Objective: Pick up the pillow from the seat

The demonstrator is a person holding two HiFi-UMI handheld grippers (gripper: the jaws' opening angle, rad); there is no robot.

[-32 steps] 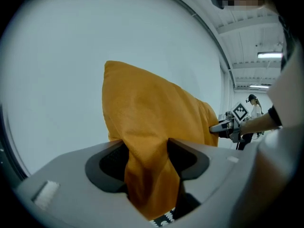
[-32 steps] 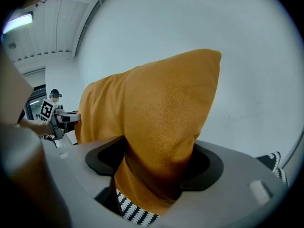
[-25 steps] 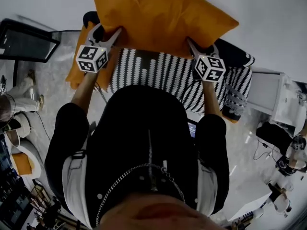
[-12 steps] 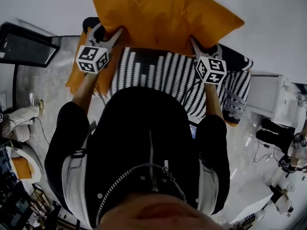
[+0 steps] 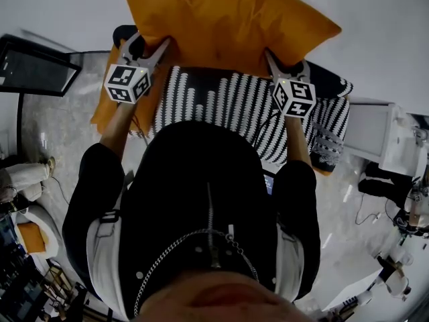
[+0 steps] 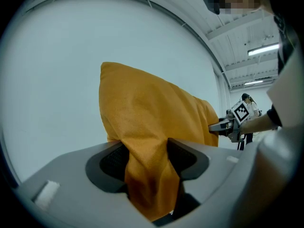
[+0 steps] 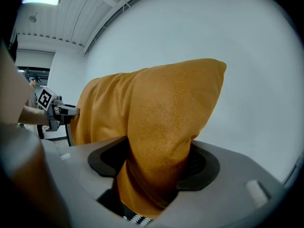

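1. I see the plump orange fabric pillow (image 5: pixel 228 22) held up over the black-and-white striped seat (image 5: pixel 228 106), its long axis running side to side between my grippers
2. My left gripper (image 5: pixel 149 45) pinches the pillow's lower left corner
3. My right gripper (image 5: pixel 281 62) has just been closing its jaws, which clamp the lower right corner

White wall (image 5: pixel 53 5) fills 12 o'clock in the head view. Pale marbled floor (image 5: pixel 64 119) at 9 o'clock, with a dark framed panel (image 5: pixel 33 66) at 10. White cabinet (image 5: pixel 369 129) at 3 o'clock. Ribbed white ceiling (image 6: pixel 242 32) carries lit strip lights (image 6: pixel 262 49) at 2 o'clock in the left gripper view.
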